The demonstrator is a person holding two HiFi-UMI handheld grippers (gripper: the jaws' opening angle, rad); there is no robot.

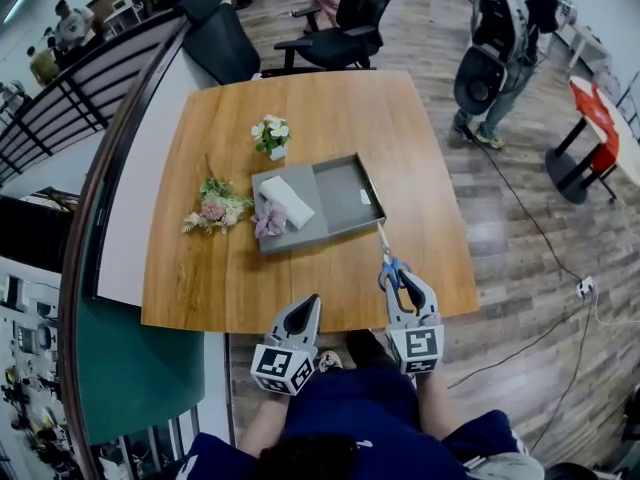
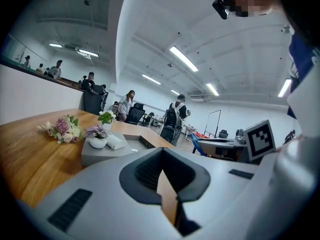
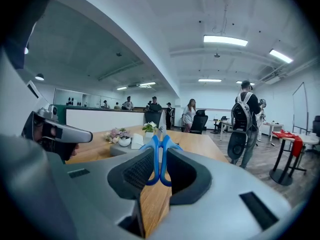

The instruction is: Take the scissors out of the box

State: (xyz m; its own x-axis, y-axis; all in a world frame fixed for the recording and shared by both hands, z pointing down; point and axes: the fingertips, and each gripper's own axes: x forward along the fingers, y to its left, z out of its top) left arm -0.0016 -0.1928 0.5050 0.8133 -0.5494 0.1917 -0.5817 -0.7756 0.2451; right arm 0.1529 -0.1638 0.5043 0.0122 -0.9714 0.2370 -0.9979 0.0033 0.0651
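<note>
The scissors point(image 1: 390, 266), blue-handled, are clamped by the handles in my right gripper point(image 1: 401, 282), over the table's near right edge. Their blades point at the near right corner of the grey box point(image 1: 340, 230) and lie outside it. In the right gripper view the blue handle loops point(image 3: 159, 154) stand upright, with the pads of that gripper point(image 3: 160, 170) pressing on both sides. My left gripper point(image 1: 311, 305) hangs at the table's front edge, shut with nothing in it. In the left gripper view its jaws point(image 2: 163, 166) are closed, with the box point(image 2: 100, 155) ahead to the left.
In the box lie a folded white cloth point(image 1: 287, 200), a small pot of purple flowers point(image 1: 270, 220) and a white tag point(image 1: 366, 197). A potted white flower point(image 1: 272, 136) and a bouquet point(image 1: 213, 206) sit on the wooden table point(image 1: 220, 278). A person with a backpack point(image 1: 498, 38) and office chairs point(image 1: 345, 18) stand beyond.
</note>
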